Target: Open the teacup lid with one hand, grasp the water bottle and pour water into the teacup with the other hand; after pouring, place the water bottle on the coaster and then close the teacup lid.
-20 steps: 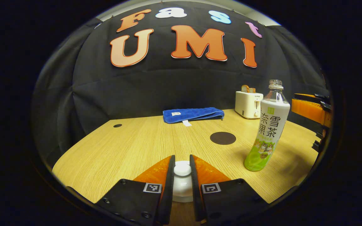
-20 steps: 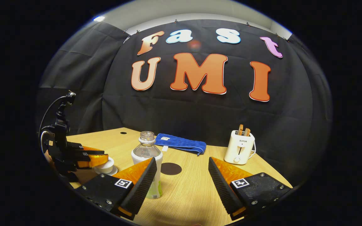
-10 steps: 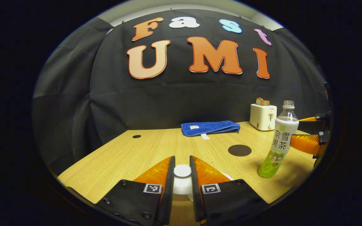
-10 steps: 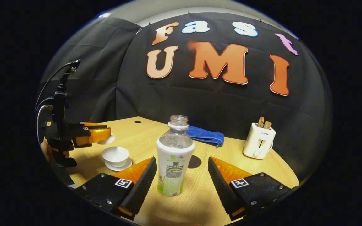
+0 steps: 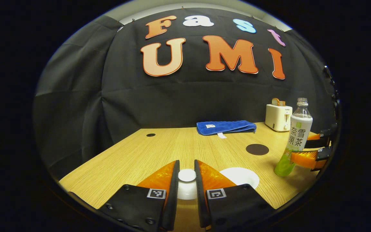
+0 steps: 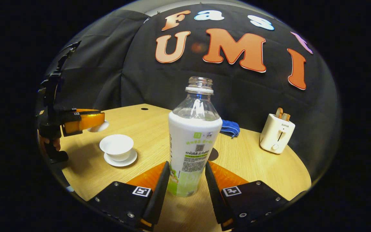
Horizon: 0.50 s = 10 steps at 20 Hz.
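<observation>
Plastic water bottle (image 6: pixel 194 138) stands upright between my right claw's (image 6: pixel 185 183) fingers, closed against its lower body; open teacup (image 6: pixel 117 147) sits forward-left, while my left claw (image 5: pixel 187 180) grips the lid (image 5: pixel 187 175) aloft

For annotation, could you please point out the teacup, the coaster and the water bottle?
teacup (image 6: pixel 116 147): right gripper view, bowl's outer wall.
coaster (image 5: pixel 257 149): left gripper view, centre of disc.
water bottle (image 6: pixel 193 141): right gripper view, label's middle.

Wood table (image 6: pixel 253 161): cup (image 6: pixel 117 146) on saucer (image 6: pixel 121 160) left, bottle (image 6: pixel 193 135) centre, coaster (image 5: pixel 257 149), blue towel (image 5: pixel 225 126), toaster (image 6: pixel 277 132) right.
</observation>
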Each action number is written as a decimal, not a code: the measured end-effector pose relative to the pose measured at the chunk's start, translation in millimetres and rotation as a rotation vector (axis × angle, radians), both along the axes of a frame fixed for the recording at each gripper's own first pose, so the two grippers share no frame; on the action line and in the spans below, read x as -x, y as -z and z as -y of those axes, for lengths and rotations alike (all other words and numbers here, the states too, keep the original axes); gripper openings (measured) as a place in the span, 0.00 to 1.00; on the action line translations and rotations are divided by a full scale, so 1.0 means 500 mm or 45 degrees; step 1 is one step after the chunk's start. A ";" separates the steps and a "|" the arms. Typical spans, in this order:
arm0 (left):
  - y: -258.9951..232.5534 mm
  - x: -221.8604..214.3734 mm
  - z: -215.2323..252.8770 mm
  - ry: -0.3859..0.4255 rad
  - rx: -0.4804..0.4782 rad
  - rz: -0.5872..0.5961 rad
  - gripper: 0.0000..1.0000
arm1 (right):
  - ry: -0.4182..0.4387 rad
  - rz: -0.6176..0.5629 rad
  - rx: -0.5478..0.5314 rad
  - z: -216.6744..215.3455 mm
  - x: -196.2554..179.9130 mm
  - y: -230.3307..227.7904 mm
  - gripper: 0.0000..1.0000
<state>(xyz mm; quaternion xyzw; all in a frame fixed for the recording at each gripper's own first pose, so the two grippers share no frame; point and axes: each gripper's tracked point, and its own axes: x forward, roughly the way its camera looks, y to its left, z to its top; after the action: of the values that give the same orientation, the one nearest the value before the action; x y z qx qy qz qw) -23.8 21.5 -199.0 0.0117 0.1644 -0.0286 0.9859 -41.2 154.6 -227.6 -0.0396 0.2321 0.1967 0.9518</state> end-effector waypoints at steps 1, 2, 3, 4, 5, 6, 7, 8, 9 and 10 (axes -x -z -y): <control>0.005 -0.003 -0.007 -0.005 0.002 -0.002 0.32 | -0.002 0.008 -0.014 -0.008 -0.006 -0.008 0.63; 0.008 -0.006 -0.013 -0.010 -0.001 -0.003 0.32 | -0.002 0.024 -0.011 -0.010 -0.011 -0.016 0.61; 0.006 -0.003 -0.019 -0.016 -0.002 -0.002 0.32 | -0.003 0.038 -0.003 -0.010 -0.012 -0.019 0.61; 0.007 -0.002 -0.023 -0.019 0.000 -0.001 0.32 | -0.012 0.059 0.017 -0.012 -0.016 -0.025 0.61; 0.008 0.000 -0.028 -0.024 0.006 0.000 0.32 | 0.010 0.085 0.021 -0.007 -0.026 -0.032 0.61; 0.012 0.003 -0.033 -0.028 0.013 -0.004 0.32 | -0.032 0.031 0.007 -0.019 -0.015 -0.009 0.59; 0.012 0.004 -0.035 -0.029 0.015 -0.004 0.32 | -0.023 0.033 -0.001 -0.020 -0.010 -0.003 0.55; 0.010 0.003 -0.037 -0.031 0.016 0.003 0.32 | -0.024 0.060 -0.028 -0.019 -0.005 -0.013 0.55; 0.010 0.004 -0.038 -0.031 0.014 0.005 0.32 | -0.022 0.060 -0.035 -0.019 -0.001 -0.011 0.55; 0.010 -0.001 -0.040 -0.030 0.010 0.003 0.31 | -0.008 0.060 -0.040 -0.016 -0.003 -0.008 0.58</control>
<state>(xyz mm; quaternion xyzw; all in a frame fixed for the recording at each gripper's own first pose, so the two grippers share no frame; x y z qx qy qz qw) -23.4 41.7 -204.1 0.0058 0.1634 -0.0177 0.9864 -39.9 162.6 -223.5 -0.0301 0.2064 0.2021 0.9569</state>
